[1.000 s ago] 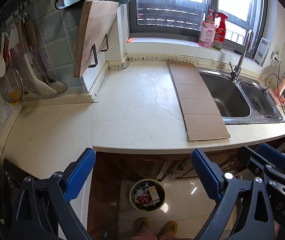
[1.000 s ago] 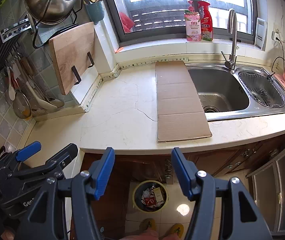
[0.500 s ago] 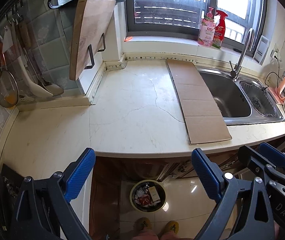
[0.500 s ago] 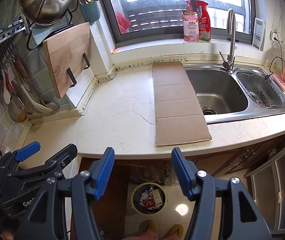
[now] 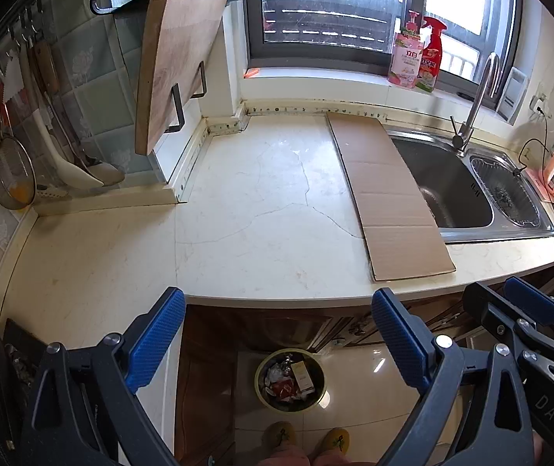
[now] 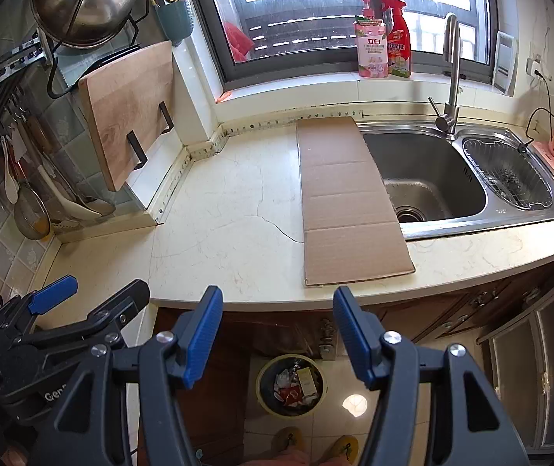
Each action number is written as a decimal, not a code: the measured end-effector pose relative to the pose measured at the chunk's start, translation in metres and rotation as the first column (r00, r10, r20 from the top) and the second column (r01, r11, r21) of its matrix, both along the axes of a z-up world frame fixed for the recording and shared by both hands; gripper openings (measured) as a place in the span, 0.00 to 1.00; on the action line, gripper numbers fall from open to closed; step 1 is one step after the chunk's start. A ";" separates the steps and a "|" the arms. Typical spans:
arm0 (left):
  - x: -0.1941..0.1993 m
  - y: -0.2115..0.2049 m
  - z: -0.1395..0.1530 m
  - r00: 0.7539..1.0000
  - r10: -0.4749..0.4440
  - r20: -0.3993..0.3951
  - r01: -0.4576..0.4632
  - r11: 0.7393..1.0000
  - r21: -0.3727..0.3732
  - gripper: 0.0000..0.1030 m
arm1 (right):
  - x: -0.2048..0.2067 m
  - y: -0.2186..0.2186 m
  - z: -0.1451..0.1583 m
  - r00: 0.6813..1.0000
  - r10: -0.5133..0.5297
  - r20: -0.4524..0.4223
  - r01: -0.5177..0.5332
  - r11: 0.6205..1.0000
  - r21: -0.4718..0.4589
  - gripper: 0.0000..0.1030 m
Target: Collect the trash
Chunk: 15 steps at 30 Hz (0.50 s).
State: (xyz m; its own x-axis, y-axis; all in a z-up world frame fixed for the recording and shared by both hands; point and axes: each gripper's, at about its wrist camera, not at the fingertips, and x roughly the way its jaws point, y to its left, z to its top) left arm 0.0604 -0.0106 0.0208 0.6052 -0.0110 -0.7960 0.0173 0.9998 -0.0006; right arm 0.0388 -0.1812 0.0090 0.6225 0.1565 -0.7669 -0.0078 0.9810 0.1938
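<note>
A round trash bin with wrappers and a small box inside stands on the tiled floor below the counter edge. On the cream countertop lies a long flat cardboard strip, partly over the sink. My left gripper hovers open above the counter's front edge, with nothing between its blue pads. The right gripper is beside it, open less wide and holding nothing. Each gripper shows at the edge of the other's view: the right gripper, the left gripper.
A steel double sink with a faucet is at the right. Two cleaner bottles stand on the window sill. A wooden cutting board, a pot and hanging utensils line the left wall. A person's slippers show on the floor.
Both views have drifted only slightly. The jaws of both grippers stand as before, and nothing was taken hold of or let go.
</note>
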 end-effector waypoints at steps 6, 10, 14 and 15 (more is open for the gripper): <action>0.000 0.000 -0.002 1.000 0.003 -0.006 -0.003 1.000 0.004 0.93 | 0.000 -0.001 -0.003 1.000 0.002 -0.008 -0.002 1.000 0.006 0.58; 0.000 0.000 -0.002 1.000 0.003 -0.006 -0.003 1.000 0.004 0.93 | -0.001 -0.002 -0.002 1.000 0.003 -0.002 -0.003 1.000 -0.002 0.58; 0.001 0.000 -0.002 1.000 0.000 -0.007 0.000 1.000 0.007 0.92 | -0.002 -0.003 -0.002 1.000 0.004 0.000 -0.004 1.000 -0.004 0.58; 0.000 -0.001 -0.002 1.000 0.000 -0.006 0.000 1.000 0.008 0.92 | -0.002 -0.003 -0.002 1.000 0.004 0.000 -0.004 1.000 -0.003 0.58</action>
